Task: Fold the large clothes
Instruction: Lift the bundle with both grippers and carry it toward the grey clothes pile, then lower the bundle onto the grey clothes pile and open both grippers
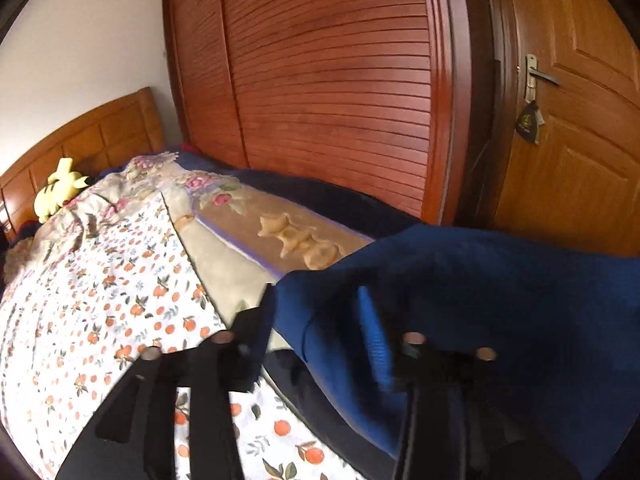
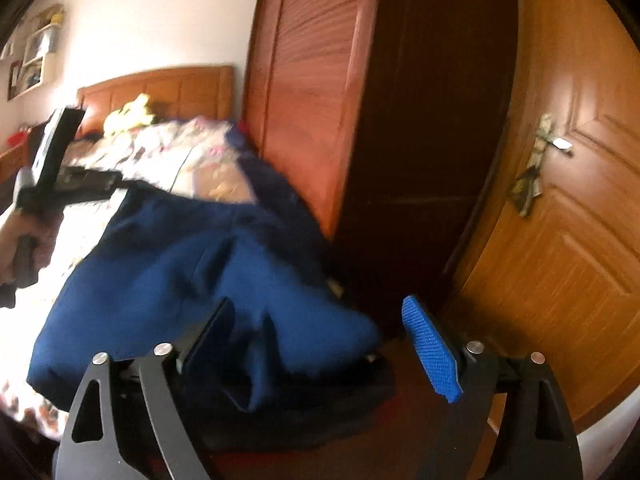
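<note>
Your left tongs (image 1: 320, 320) sit low in the left wrist view, and the blue garment (image 1: 480, 320) drapes over and between their fingers; a blue pad (image 1: 372, 340) shows against the cloth, so they look clamped on its edge, though the fold hides the contact. Your right tongs (image 2: 316, 344) are spread wide, holding nothing, with the ribbed blue pad (image 2: 430, 352) at 4 o'clock free in the air and the dark finger at 7 o'clock just beside the cloth. The garment (image 2: 180, 280) lies bunched on the bed's near edge, hanging toward the floor. The orange-print sheet (image 1: 100, 300) spreads at 9 o'clock, a yellow plush toy (image 1: 60, 192) at 10, the slatted wardrobe (image 1: 340, 80) at 12, the door (image 2: 580, 200) at 3.
</note>
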Demonstrator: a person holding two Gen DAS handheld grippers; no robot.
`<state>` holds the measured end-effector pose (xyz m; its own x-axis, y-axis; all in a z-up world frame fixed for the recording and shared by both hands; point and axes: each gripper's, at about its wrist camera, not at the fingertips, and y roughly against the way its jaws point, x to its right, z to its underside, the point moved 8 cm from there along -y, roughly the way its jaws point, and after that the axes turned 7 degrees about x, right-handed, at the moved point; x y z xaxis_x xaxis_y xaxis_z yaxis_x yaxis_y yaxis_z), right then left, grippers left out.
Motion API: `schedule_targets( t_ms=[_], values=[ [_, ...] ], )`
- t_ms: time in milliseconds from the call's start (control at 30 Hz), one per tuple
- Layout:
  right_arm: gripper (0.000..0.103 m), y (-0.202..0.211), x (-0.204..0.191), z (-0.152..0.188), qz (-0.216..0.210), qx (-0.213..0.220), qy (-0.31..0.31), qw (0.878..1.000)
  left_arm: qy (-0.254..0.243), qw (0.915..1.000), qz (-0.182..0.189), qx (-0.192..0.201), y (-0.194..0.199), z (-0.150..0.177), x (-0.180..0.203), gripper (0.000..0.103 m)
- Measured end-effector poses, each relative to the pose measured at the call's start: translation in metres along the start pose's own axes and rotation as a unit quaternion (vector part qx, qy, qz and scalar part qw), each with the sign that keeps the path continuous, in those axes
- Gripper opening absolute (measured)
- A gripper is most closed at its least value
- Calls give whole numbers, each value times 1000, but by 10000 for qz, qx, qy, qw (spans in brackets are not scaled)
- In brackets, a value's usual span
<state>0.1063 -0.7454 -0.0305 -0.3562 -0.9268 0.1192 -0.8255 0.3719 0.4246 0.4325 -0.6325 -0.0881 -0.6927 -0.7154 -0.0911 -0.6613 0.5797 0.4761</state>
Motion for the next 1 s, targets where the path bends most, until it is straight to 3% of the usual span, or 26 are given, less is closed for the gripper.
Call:
schedule_targets(
  t_ms=[133, 267, 433, 733, 1000],
  values=[
    [77, 7, -6, -19, -104, 300, 86, 9995, -150, 9995, 5, 269, 27, 13, 0, 85],
    [66, 9, -30, -46, -482, 546, 157, 9972, -110, 9987, 174, 460, 52, 25, -1, 99],
    [64, -16, -64, -52, -804, 346, 373, 9955, -57, 9982, 274, 537, 91, 46, 2, 101],
    [56, -61, -43, 19, -614, -883, -16, 9942, -38, 9979, 423, 498, 136, 83, 2, 101],
    [56, -37, -37, 18, -319, -635, -150, 9974, 48, 9977, 366, 576, 181, 100, -3, 101]
  ],
)
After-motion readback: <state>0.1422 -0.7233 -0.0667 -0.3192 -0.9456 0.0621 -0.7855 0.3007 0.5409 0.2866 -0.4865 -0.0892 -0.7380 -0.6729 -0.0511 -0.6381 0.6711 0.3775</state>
